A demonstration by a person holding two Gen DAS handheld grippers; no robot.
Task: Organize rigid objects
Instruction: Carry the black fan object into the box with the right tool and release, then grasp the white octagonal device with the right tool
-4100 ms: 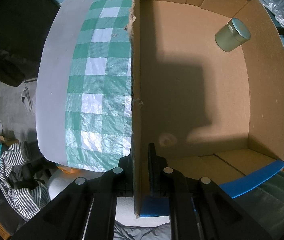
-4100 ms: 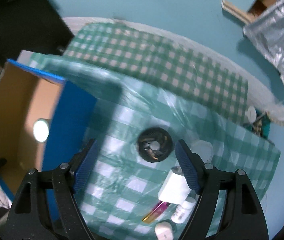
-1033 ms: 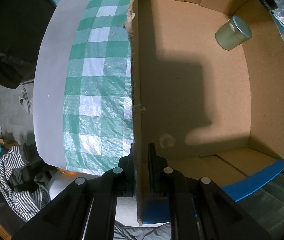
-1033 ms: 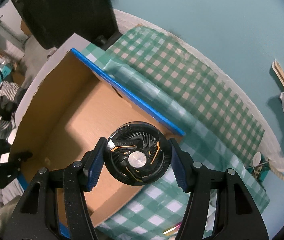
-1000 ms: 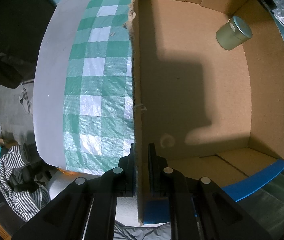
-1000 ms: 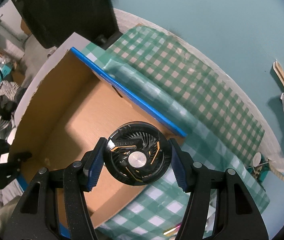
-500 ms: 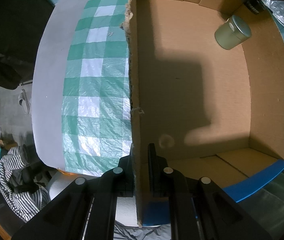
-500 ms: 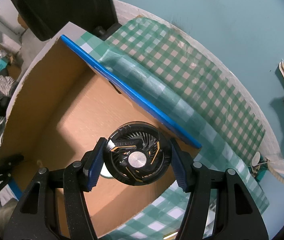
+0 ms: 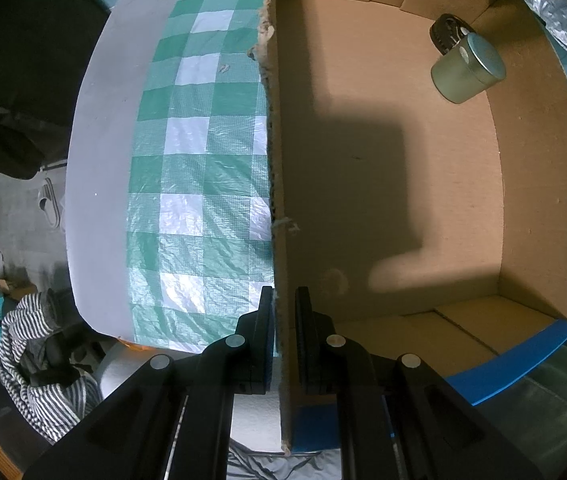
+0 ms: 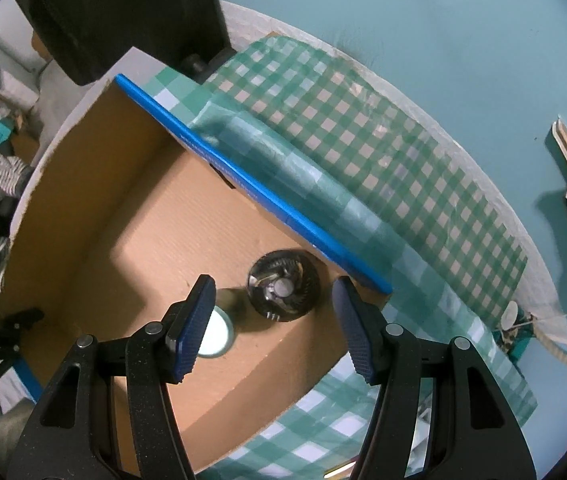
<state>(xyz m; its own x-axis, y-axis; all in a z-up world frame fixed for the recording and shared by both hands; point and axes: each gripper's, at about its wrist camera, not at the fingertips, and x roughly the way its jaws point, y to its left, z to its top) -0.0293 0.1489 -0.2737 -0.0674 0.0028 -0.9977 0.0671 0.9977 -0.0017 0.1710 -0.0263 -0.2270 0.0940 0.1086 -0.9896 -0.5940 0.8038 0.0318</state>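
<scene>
Left tool (image 9: 283, 312) clamped on the near wall of the cardboard box (image 9: 279, 184), one finger outside, one inside, torn top edge running straight away from the camera. Wide bare box floor between that wall and the far corner. Right tool (image 10: 273, 326) spread wide above the box, holding nothing, blue pads (image 10: 195, 322) well apart on either side of the fan below.

Black round fan (image 10: 283, 290) with a silver hub and curved blades, slightly blurred, inside the box close to the blue-edged wall (image 10: 251, 190).

Also in the box: a pale green cylindrical tin (image 9: 467, 70), upright, just beside the fan, partly covering it in the left wrist view. Box resting on the green-checked cloth (image 9: 203, 168) over the surface
</scene>
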